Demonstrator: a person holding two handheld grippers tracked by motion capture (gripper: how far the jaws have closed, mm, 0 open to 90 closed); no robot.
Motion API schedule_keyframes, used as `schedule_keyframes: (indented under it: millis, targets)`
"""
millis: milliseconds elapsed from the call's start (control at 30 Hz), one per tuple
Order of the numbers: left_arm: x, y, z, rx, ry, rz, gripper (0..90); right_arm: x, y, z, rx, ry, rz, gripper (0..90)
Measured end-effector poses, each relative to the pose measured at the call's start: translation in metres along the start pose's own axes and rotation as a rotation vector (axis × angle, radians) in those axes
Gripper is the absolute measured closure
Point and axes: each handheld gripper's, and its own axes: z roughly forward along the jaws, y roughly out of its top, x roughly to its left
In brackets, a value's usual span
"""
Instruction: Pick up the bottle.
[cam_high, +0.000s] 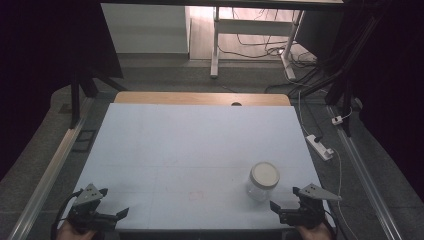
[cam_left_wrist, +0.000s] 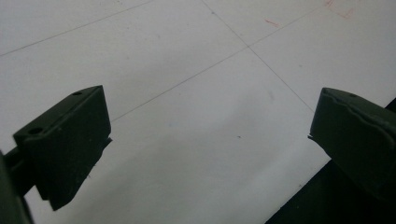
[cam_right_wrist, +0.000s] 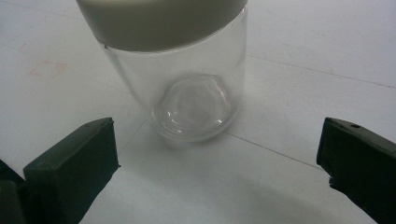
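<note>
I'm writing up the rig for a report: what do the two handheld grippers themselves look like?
Both are black two-jaw tools. The left gripper and the right gripper each carry a grey three-cornered plate on top, and a dark cable trails from each toward the table edge. Seen close, the jaws are blocky matte black pads with small round holes near the tips. Hands grip them from below; no sleeves are visible.

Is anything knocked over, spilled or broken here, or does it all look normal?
Nothing stands out. The clear jar stands upright on the white table, its pale lid on, looking empty and unbroken. No spill shows around it. The left gripper and right gripper are both open near the table's front edge, touching nothing.
</note>
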Motion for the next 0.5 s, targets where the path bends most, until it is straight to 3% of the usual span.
schedule_keyframes:
  millis: [500]
  targets:
    - [0.0005,-0.0003,-0.0009,-0.006,-0.006,-0.003,0.0,0.0012,0.0002,-0.0011,0.013,0.014,-0.037,0.0]
